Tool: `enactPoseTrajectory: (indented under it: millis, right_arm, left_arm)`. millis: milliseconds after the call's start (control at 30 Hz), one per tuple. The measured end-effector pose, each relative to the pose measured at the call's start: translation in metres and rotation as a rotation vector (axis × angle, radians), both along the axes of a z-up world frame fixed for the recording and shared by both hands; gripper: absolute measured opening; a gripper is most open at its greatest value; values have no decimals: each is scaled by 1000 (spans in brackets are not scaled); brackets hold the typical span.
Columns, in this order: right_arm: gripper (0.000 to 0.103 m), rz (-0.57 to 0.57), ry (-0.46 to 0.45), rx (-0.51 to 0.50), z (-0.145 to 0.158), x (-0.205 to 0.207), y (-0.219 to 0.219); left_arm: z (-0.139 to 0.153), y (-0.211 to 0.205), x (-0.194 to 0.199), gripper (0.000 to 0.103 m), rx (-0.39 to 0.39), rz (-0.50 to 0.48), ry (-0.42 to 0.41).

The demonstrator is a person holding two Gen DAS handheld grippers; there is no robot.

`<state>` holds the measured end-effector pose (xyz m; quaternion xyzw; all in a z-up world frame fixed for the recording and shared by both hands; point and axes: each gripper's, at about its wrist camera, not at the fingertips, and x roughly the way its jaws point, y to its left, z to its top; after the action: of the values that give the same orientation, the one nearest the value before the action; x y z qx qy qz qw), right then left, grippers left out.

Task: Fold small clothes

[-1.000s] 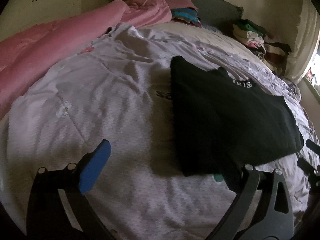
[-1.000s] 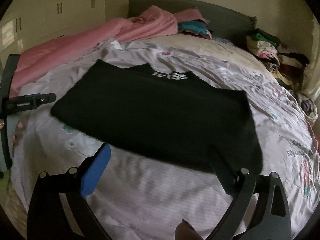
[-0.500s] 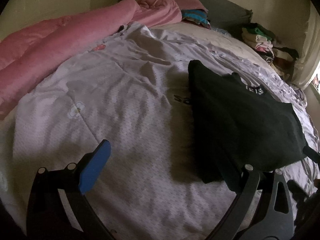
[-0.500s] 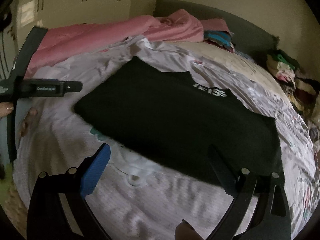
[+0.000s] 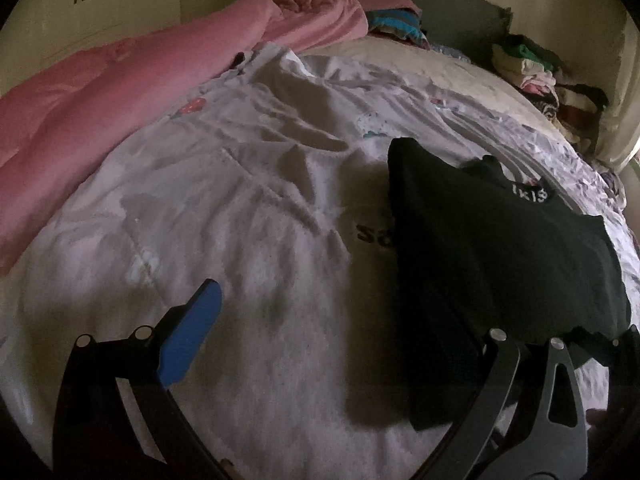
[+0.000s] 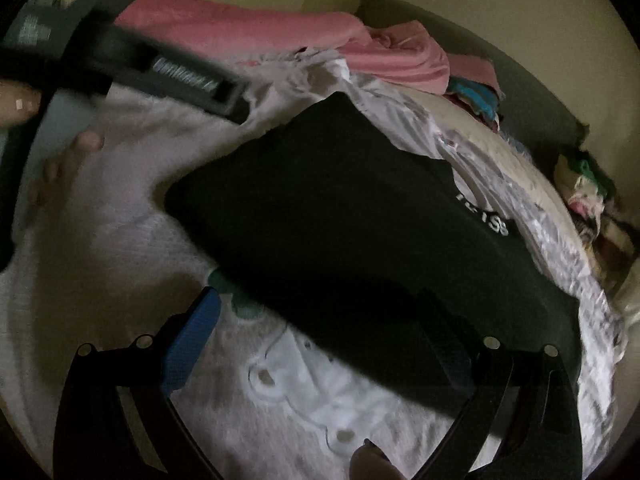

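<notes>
A: What fills the frame first?

B: The bed with its pale floral printed sheet (image 5: 240, 208), running edge to edge. A rumpled pink quilt (image 5: 120, 92) lies along the upper left, and a heap of mixed folded clothes (image 5: 540, 76) sits at the upper right.

A: And the piece being folded?

B: The black knit top with white lettering at the neck (image 5: 500, 240) lies flat on the sheet, right of centre in the left wrist view, centre in the right wrist view (image 6: 360, 240).

A: The tongs?

B: The left tongs (image 5: 348, 332) stand wide apart, holding nothing; their right finger is at the garment's near edge. The right tongs (image 6: 332, 332) are spread just as wide and empty, with one finger over the dark hem.

A: How would you do this fold well?

B: I'd judge the top partly folded. Pinch the near edge at two corners, one per side, lift only a little, carry it evenly toward the lettering, then match edges before letting go.
</notes>
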<state>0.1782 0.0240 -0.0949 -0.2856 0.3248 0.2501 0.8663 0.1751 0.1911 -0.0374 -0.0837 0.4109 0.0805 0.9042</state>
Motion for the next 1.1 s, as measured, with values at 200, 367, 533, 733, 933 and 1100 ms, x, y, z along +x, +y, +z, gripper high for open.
enactPoseTrajectory:
  millis: [200, 367, 533, 733, 933, 1100]
  right_arm:
    - [99, 17, -44, -56, -9, 11, 17]
    - [99, 7, -47, -57, -11, 29, 26]
    - [98, -22, -67, -79, -14, 43, 37]
    - [53, -30, -139, -37, -4, 37, 32]
    - [17, -21, -166, 76, 17, 25, 11]
    - [15, -16, -194, 106, 25, 15, 0]
  left_arm:
    - [-5, 1, 16, 93, 29, -5, 23]
    - [-10, 4, 26, 93, 27, -2, 40]
    - [-13, 4, 32, 93, 33, -2, 53]
    - [2, 9, 39, 93, -39, 19, -1]
    - [13, 0, 58, 93, -271, -59, 15]
    - [10, -24, 72, 93, -282, -98, 60]
